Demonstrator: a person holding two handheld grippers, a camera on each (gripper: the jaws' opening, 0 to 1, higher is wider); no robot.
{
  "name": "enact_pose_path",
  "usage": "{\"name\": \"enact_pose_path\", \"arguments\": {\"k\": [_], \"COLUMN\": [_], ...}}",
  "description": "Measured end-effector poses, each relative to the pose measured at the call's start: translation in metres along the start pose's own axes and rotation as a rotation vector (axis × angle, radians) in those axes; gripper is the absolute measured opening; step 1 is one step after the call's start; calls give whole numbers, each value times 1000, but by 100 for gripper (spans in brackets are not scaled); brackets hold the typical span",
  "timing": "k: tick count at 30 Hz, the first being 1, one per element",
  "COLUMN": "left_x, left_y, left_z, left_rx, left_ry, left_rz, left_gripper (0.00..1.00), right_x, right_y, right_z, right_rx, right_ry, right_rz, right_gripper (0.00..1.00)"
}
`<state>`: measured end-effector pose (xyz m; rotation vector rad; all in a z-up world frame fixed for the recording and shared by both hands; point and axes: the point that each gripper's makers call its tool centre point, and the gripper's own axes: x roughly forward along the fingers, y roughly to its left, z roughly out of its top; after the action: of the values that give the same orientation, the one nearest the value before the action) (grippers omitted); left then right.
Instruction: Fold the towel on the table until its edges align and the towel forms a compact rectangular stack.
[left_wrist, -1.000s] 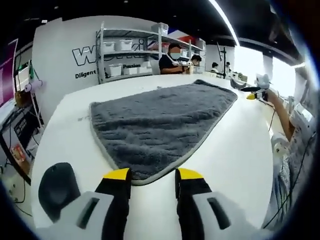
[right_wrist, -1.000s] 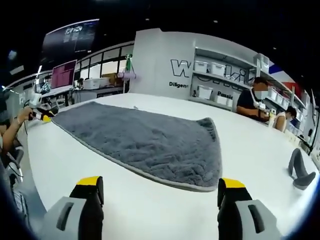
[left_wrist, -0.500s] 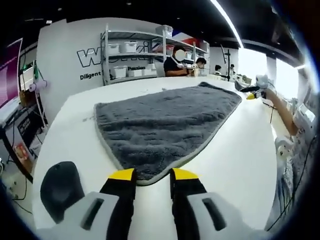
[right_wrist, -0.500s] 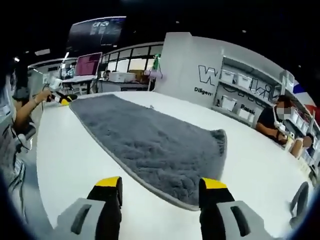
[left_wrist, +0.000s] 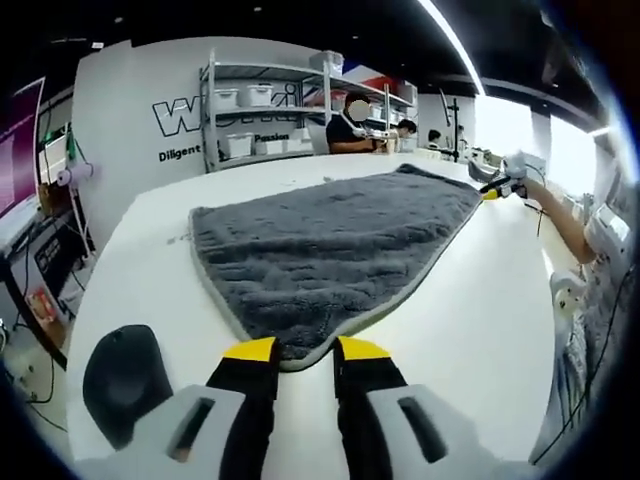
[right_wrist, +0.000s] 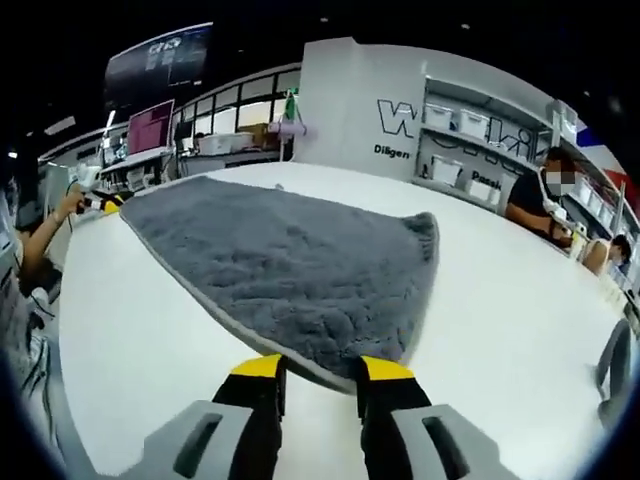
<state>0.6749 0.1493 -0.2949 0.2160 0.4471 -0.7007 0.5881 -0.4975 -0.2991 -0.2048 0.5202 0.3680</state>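
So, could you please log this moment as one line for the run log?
towel: flat, unfolded | left gripper: at near corner, fingers narrow | right gripper: at its corner | grasp: unclear

Towel (left_wrist: 330, 255) flat on table (left_wrist: 480, 300), shelving (left_wrist: 260, 105) seemingly behind

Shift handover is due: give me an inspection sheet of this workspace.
Surface: white table, bare around the cloth.
Job's things: grey towel spread flat in one layer, not yet folded.
Clutter: a dark rounded object on the table near the left claw.
Grippers: left claw at one towel corner, jaws narrowly apart; right claw at another corner, jaws astride the edge.
Cables: dark cables hanging beside the table.
Surroundings: shelves with bins, lettered wall, people seated beyond.
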Motion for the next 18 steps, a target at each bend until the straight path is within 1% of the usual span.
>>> {"name": "enact_pose_path", "arguments": {"k": [2, 6, 8, 12, 16, 18], "left_x": [1, 3, 3, 2, 2, 0], "left_y": [2, 5, 5, 5, 6, 6], "left_z": [0, 1, 1, 1, 1, 1], "left_rx": [-2, -4, -4, -3, -32, -52], "left_ry": [-7, -25, -25, -15, -22, -25], "left_rz": [13, 22, 24, 30, 32, 27], "left_gripper": [21, 16, 16, 13, 10, 9], "right_x": [1, 2, 2, 1, -1, -3], "right_y": [-2, -6, -7, -9, -8, -6], "right_z": [0, -1, -1, -2, -2, -2], "right_rx": [14, 33, 38, 48, 72, 102], "right_ry": [-8, -22, -26, -30, -39, -50], "right_rz": [-1, -27, -36, -54, -55, -42], "right_gripper": [21, 12, 10, 6, 5, 4]}}
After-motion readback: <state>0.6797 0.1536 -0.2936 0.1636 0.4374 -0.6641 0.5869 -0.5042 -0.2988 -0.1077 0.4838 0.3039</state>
